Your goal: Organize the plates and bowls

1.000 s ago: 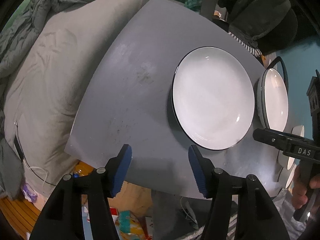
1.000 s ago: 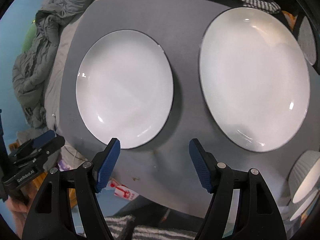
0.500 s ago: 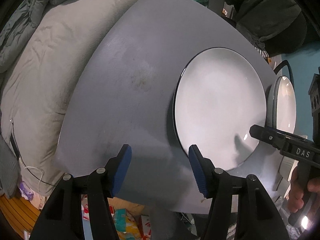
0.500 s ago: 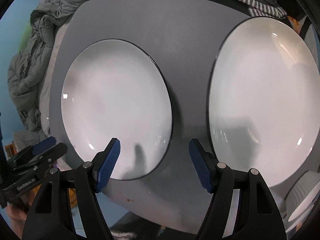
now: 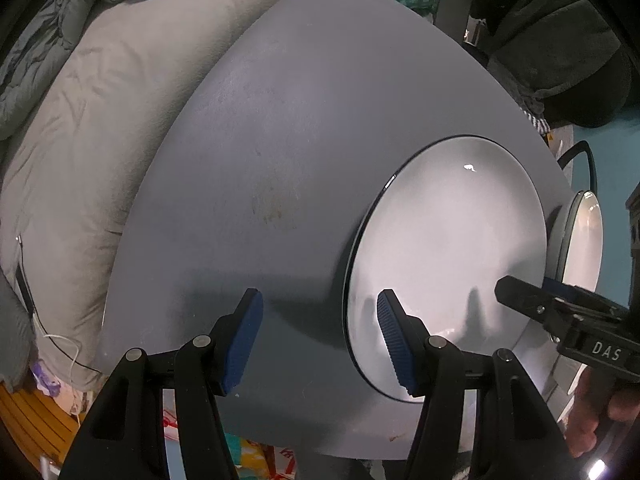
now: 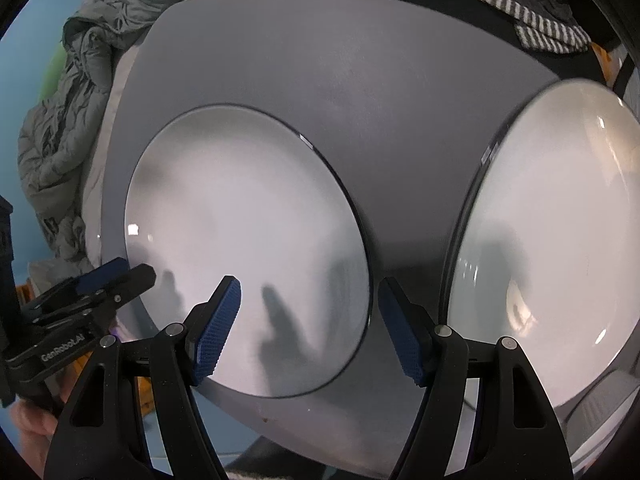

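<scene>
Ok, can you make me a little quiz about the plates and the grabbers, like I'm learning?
1. True or false: the left gripper is clamped on the left plate.
2. How many big white plates lie on the grey table? A) one B) two C) four
3. Fill in: the plates have a thin ___ rim.

Key:
1. False. Its jaws stand open with nothing between them; one finger shows in front of the plate's edge.
2. B: the left plate and the right plate. The right gripper hangs open over the gap between them.
3. Dark.
</scene>
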A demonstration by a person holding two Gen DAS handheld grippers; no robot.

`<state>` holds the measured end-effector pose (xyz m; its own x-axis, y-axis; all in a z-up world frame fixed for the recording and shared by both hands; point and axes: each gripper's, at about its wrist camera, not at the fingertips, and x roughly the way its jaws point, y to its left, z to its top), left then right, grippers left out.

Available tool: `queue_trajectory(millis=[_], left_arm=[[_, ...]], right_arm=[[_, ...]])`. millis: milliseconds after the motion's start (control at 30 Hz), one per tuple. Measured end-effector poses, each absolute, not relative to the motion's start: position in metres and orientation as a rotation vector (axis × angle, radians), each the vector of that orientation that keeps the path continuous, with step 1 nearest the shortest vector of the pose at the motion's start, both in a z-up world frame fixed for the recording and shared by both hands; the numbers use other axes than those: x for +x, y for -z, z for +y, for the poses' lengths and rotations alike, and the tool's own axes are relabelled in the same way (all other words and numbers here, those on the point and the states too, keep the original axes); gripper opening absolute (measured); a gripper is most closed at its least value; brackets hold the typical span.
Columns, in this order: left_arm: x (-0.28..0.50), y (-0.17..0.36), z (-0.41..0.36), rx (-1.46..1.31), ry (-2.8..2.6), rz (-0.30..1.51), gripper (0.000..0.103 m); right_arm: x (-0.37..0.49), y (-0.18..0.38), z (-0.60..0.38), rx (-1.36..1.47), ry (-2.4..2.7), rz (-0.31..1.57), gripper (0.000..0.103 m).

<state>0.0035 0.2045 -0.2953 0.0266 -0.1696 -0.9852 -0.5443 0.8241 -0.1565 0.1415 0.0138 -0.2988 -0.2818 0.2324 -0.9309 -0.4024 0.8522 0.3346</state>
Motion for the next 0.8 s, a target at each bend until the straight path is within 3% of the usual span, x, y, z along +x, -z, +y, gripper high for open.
queue_trajectory(millis=[167, 267, 500, 600, 800], left_arm=[[0.007, 0.294, 0.205, -0.601, -0.304, 1.540, 0.060], [0.011, 0.293, 0.203, -0.590, -0.306, 1.542, 0.055], [0.016, 0.295, 0.194, -0.564, -0.288, 1.572, 0.025], [0.015, 0.296, 0.189, -0.543, -0.275, 1.582, 0.019], [0.014, 0.294, 0.192, -0.531, -0.273, 1.586, 0.017]], right_arm=[[0.145, 0.298, 0.021, -0.182, -0.642, 1.742, 0.071], [0.145, 0.299, 0.025, -0.196, -0.657, 1.746, 0.070], [0.145, 0.301, 0.032, -0.253, -0.670, 1.744, 0.048], [0.148, 0.301, 0.027, -0.246, -0.661, 1.746, 0.037], [0.151, 0.303, 0.023, -0.263, -0.667, 1.746, 0.021]])
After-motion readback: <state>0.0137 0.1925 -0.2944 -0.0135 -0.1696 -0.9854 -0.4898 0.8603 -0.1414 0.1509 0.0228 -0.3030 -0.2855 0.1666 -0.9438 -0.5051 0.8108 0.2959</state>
